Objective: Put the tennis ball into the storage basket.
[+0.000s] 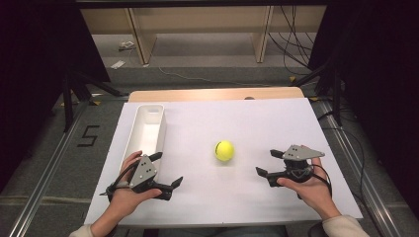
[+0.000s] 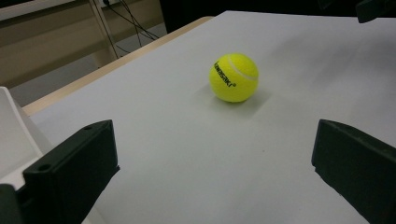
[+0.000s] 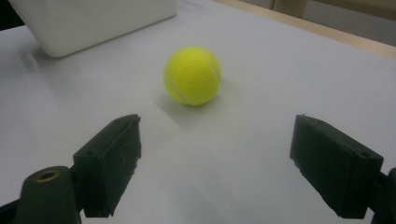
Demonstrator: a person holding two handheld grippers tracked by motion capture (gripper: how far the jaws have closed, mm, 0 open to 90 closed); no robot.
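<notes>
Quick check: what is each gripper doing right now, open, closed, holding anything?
Left gripper: open, holding nothing, beside the white bin.
Right gripper: open, holding nothing, short of the tennis ball.

Two black two-jaw grippers are seen, each carried by a hand. The left gripper [image 1: 168, 173] is topped by a grey three-cornered plate dotted with small screws, and a thin black cable is trailed from its rear. The right gripper [image 1: 269, 163] is fitted with the same grey plate and a looped black cable. Blocky matte jaws with round screw holes are shown in the gripper views. Pale cream sleeve cuffs are worn at both wrists.
</notes>
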